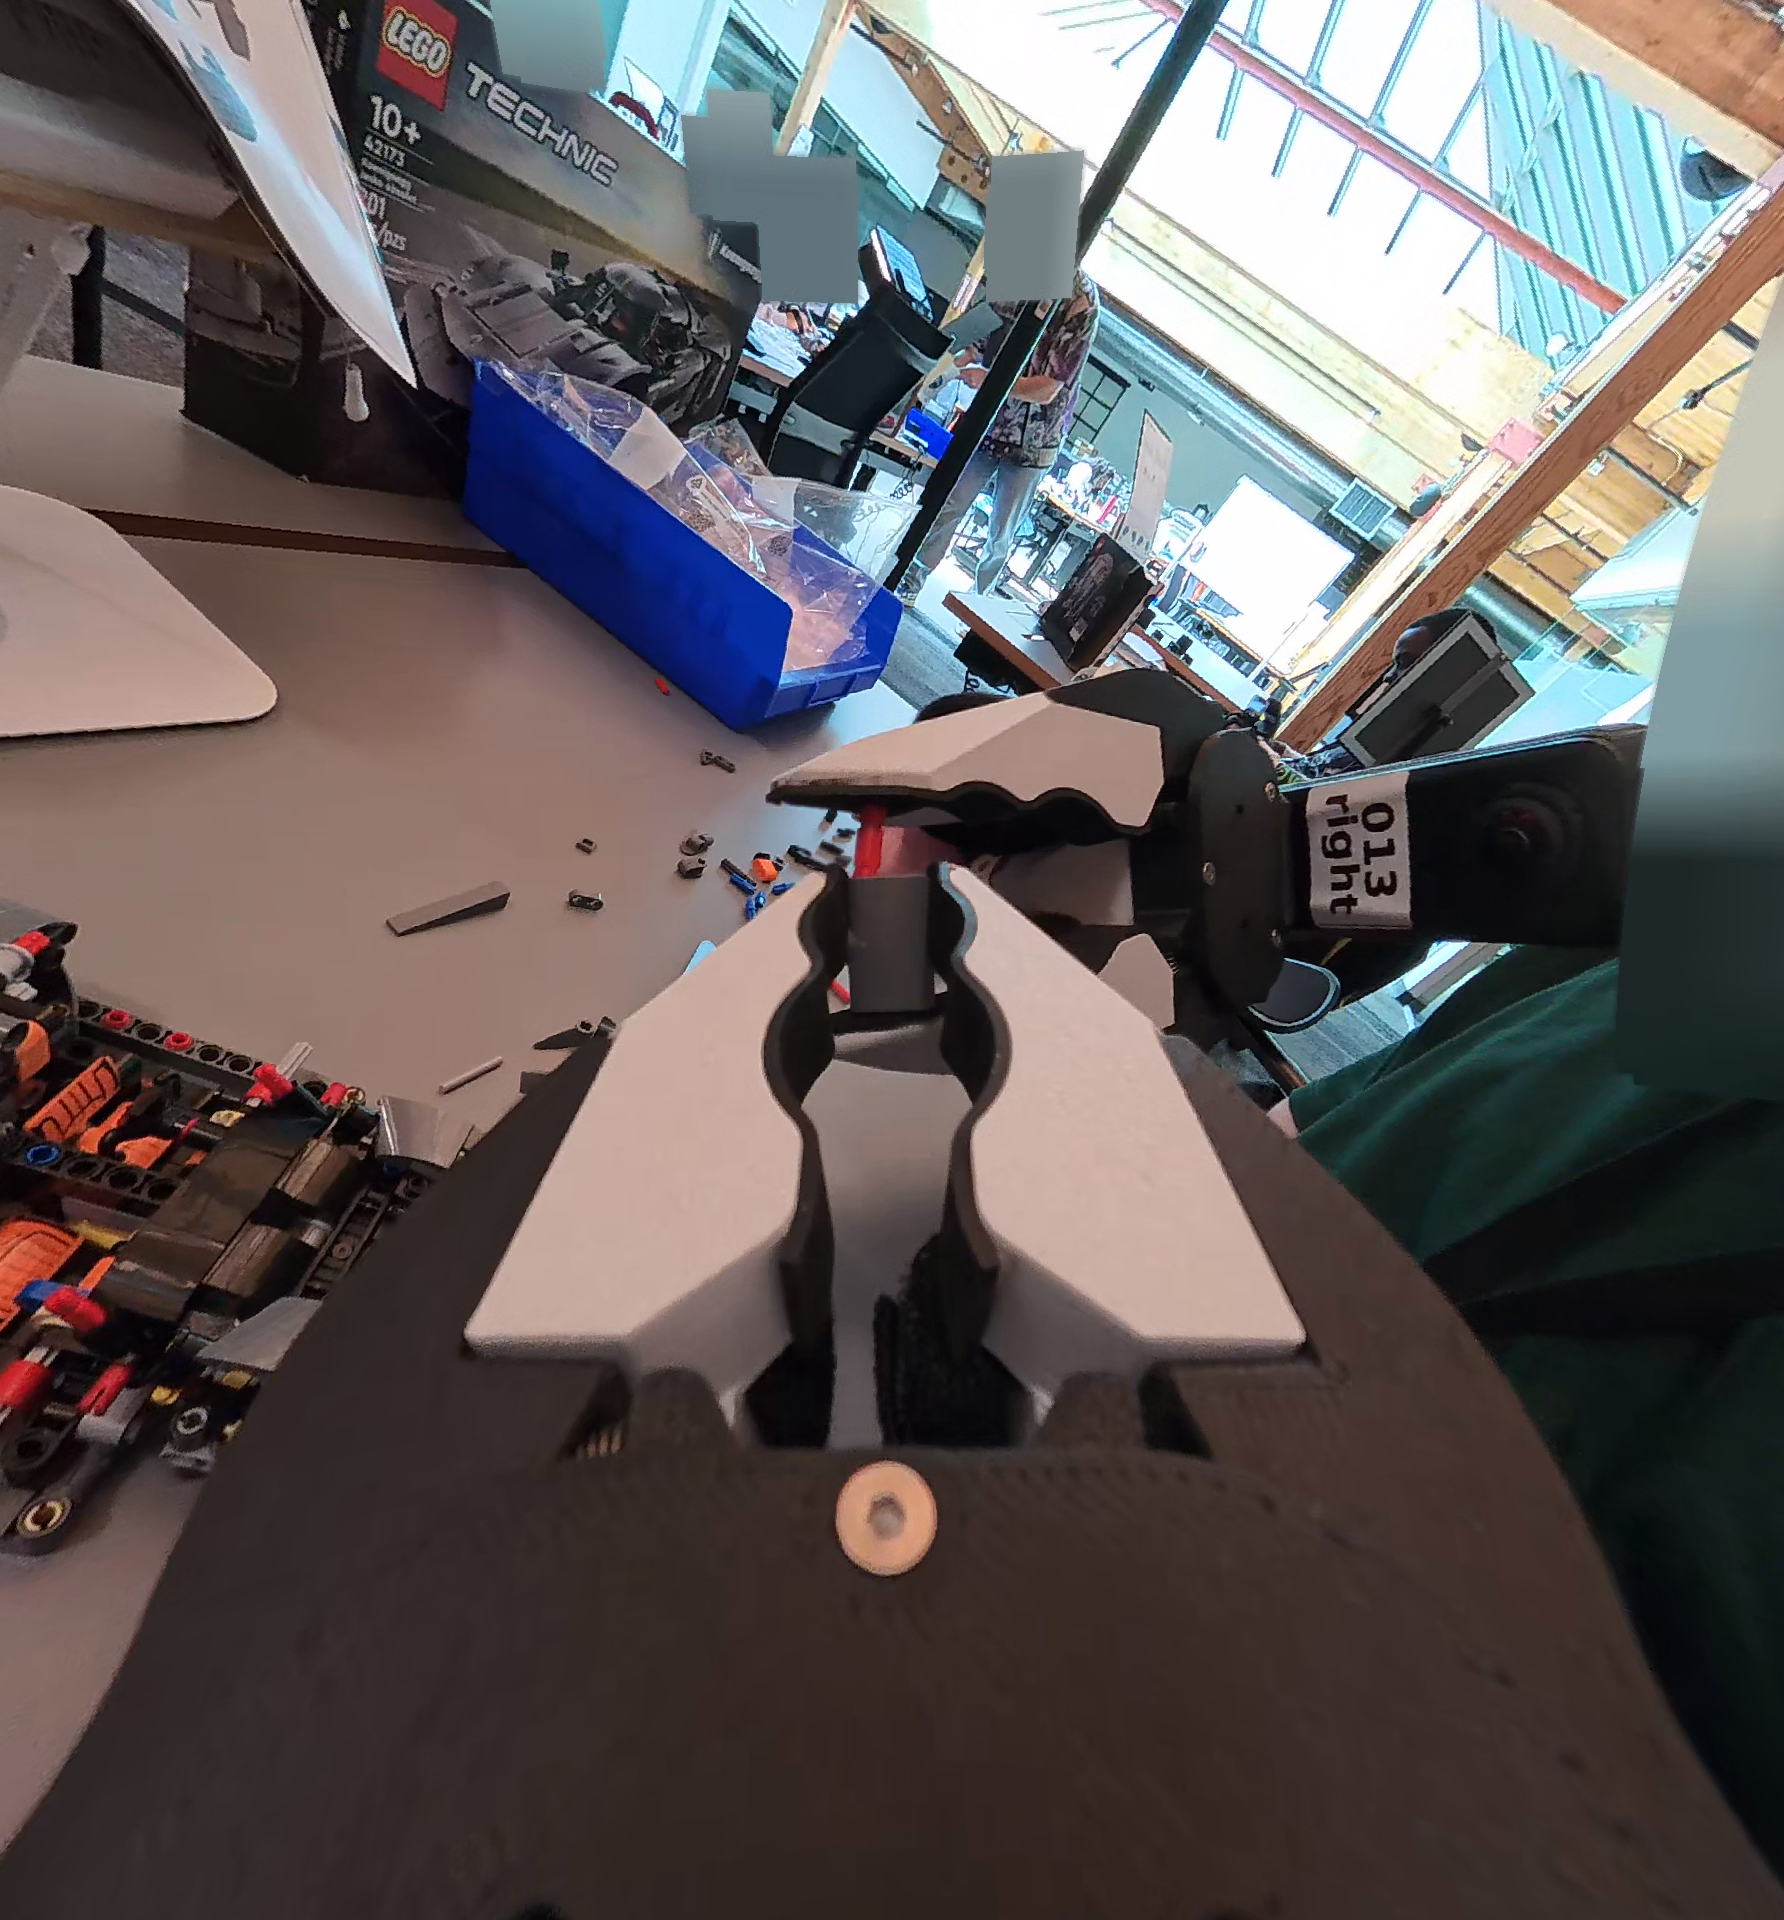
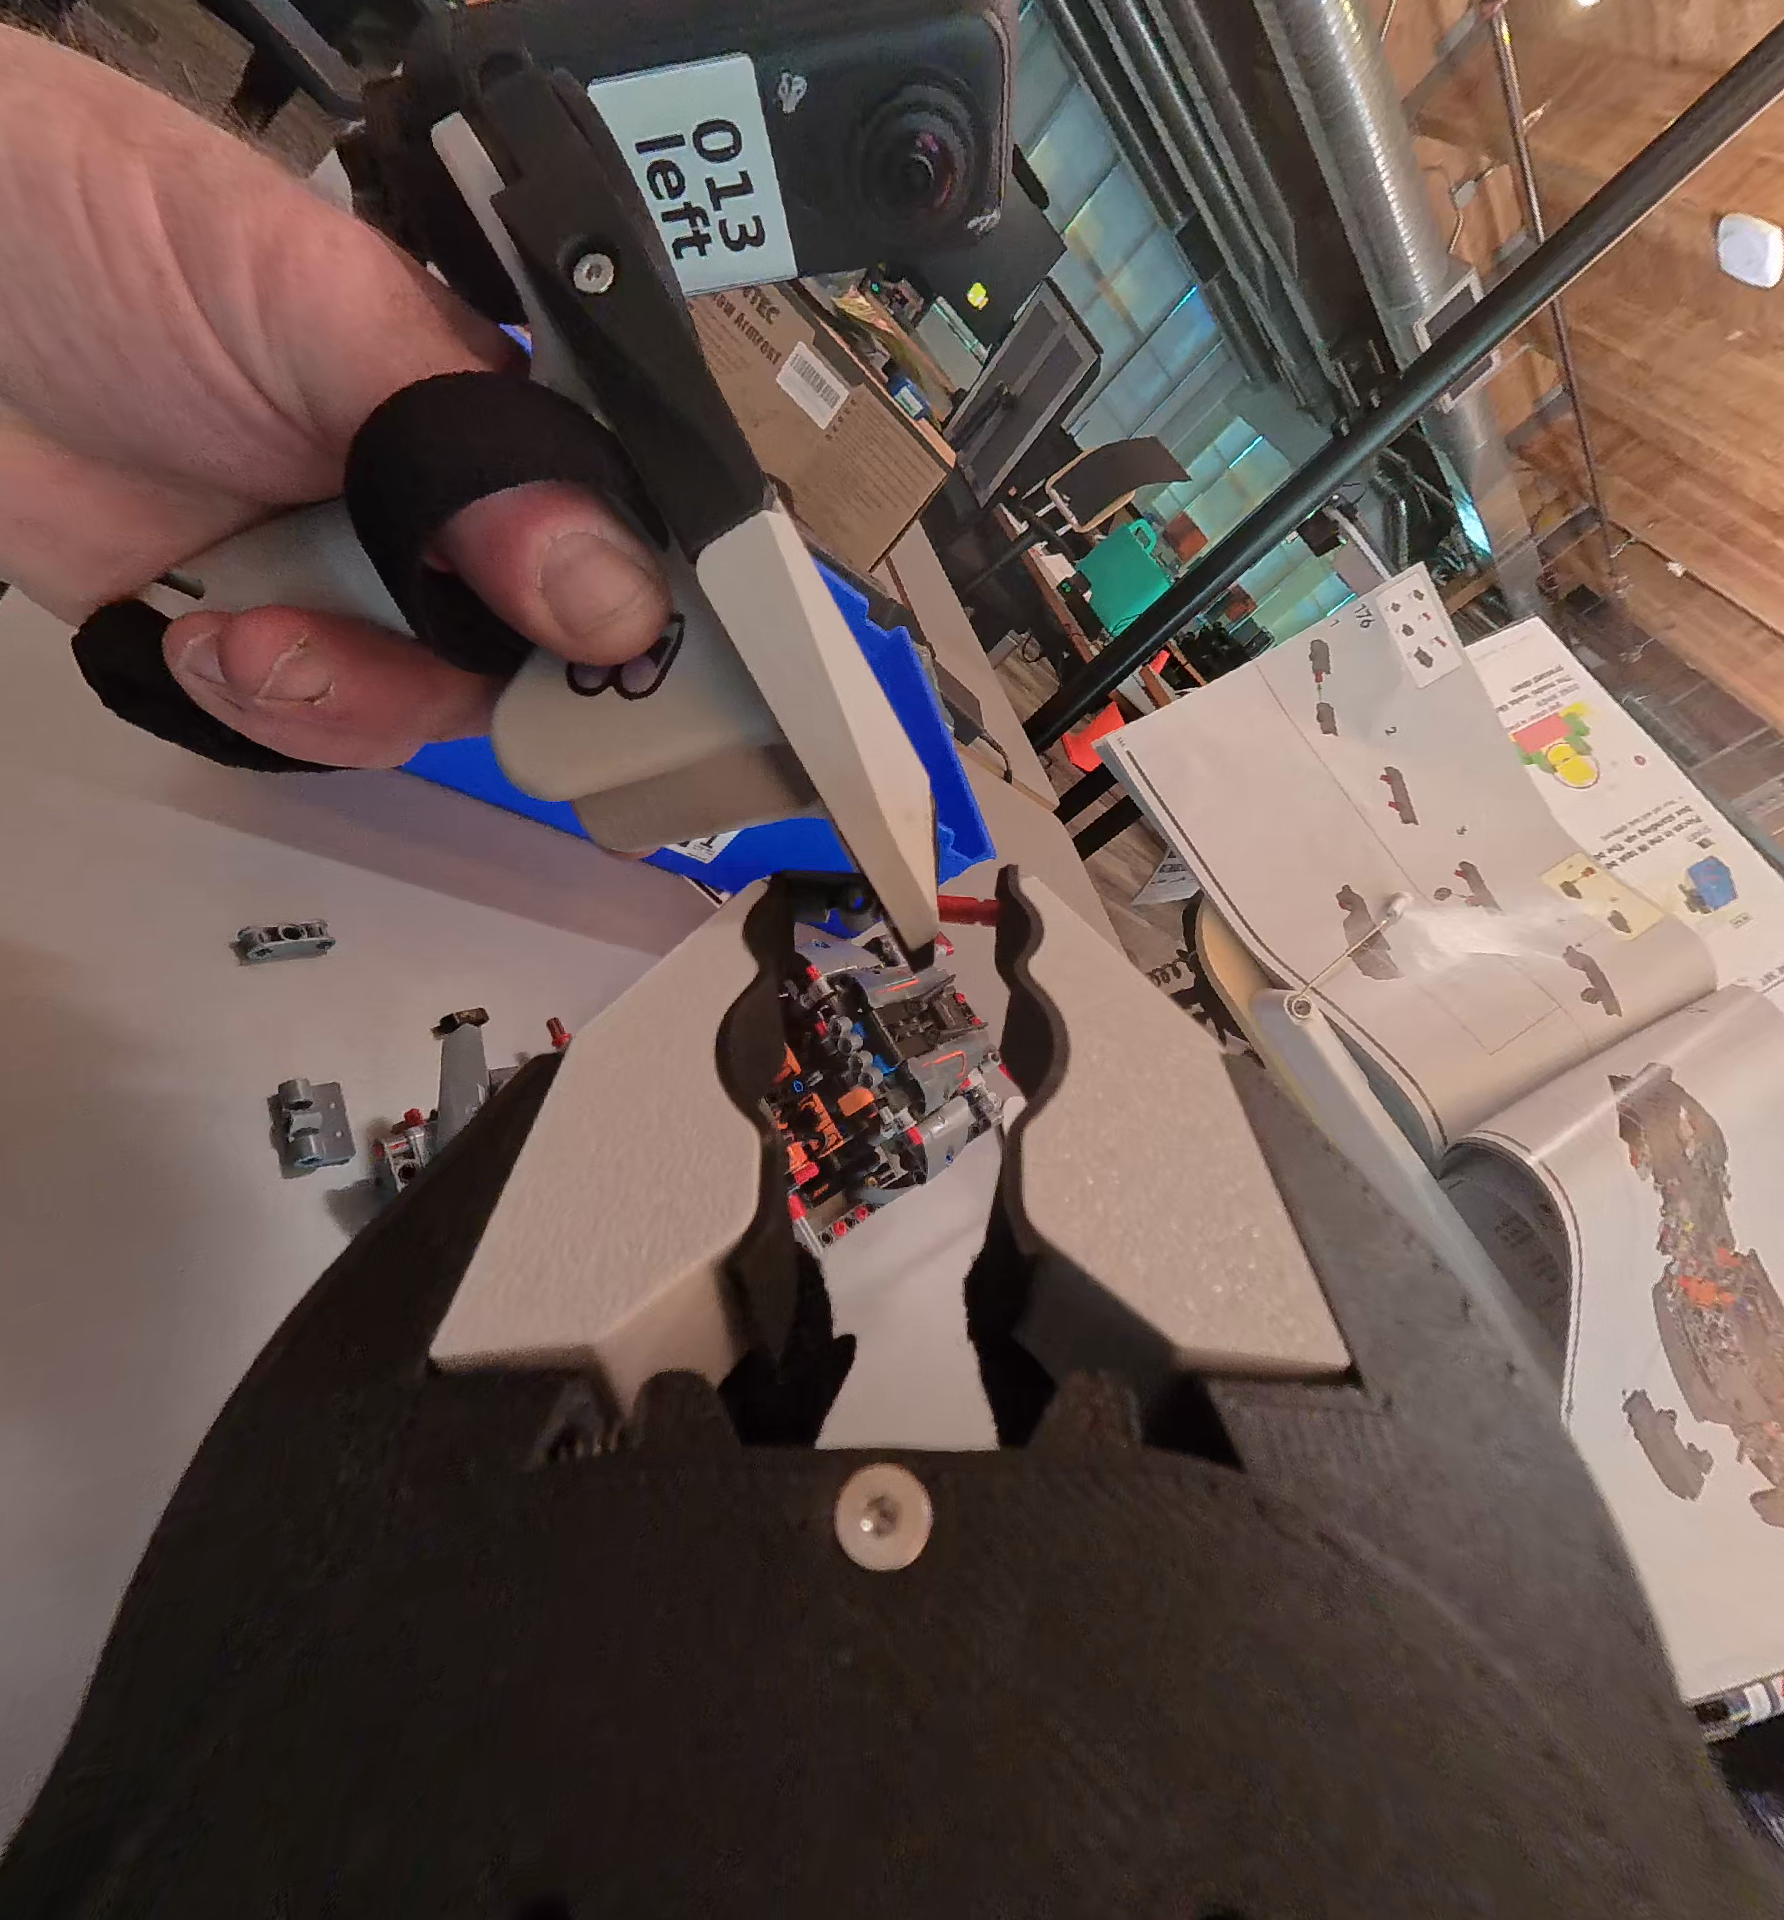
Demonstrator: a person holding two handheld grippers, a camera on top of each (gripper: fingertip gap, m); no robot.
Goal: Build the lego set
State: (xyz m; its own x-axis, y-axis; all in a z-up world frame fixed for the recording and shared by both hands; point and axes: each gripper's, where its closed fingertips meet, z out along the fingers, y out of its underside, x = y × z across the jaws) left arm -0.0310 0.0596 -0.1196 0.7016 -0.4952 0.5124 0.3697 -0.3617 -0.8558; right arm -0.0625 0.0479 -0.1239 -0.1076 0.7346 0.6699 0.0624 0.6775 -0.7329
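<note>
The half-built lego car (image 1: 88,1226) lies on the grey table (image 1: 400,748) at the far left in the left wrist view; it is black and dark grey, with bright orange panels, little red pins and some blue bits, and its long beams have rows of round holes; loose small pieces (image 1: 732,862) are scattered on the table past it; a blue bin (image 1: 659,582) with clear bags stands farther back, in front of the lego box (image 1: 555,208). In the middle, the left gripper (image 1: 893,904) pinches a small dark grey piece (image 1: 888,956) between its tips, up off the table; a red pin (image 1: 872,836) sticks up from that piece. To the right, the right gripper (image 1: 846,821) has its tips around the red pin; its top finger touches the pin's end. In the right wrist view its fingers stand apart, the red pin (image 2: 966,911) just beside the right one; the open instruction book (image 2: 1490,987) lies at the right.
</note>
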